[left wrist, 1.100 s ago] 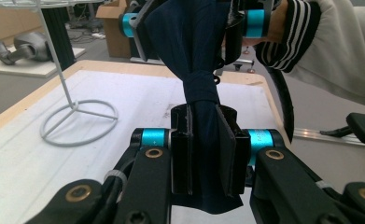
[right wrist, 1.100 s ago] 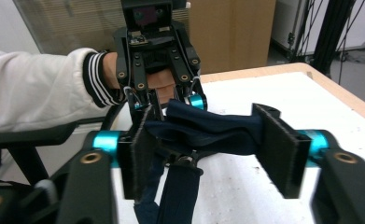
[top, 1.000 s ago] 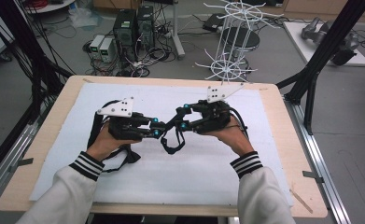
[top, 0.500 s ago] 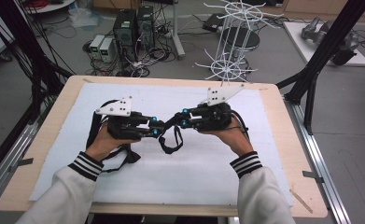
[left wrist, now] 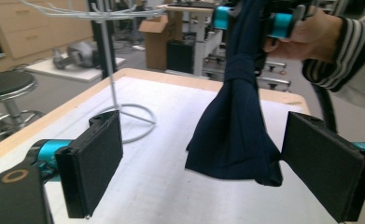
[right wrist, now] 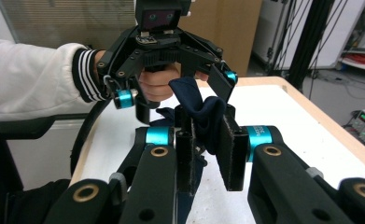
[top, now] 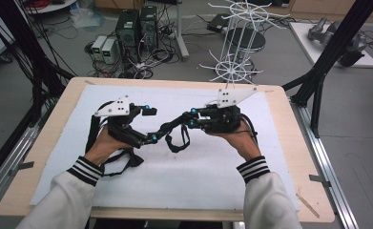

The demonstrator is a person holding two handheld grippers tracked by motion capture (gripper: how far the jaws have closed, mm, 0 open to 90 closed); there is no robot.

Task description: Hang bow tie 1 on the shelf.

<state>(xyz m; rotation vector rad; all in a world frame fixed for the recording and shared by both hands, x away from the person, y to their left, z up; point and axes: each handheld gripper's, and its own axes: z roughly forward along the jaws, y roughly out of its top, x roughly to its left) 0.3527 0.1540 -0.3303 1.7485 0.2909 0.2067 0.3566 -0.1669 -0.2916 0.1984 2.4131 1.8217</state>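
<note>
Gripper in my right hand (right wrist: 207, 151) was clamped on the dark cloth (left wrist: 236, 135), which hung from it above the white worktop (top: 212, 181). My left gripper (left wrist: 217, 163) had just been opening and stood wide, the cloth's lower edge between its pads, brushing the one on the view's right. With one pinch bearing it, the cloth could have slipped out or sagged onto the worktop.

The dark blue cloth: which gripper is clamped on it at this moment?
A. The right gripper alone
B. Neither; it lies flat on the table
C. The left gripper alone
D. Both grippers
A. The right gripper pinches the dark blue cloth, while the left gripper has its jaws spread wide, and the cloth hangs loose between them.
</note>
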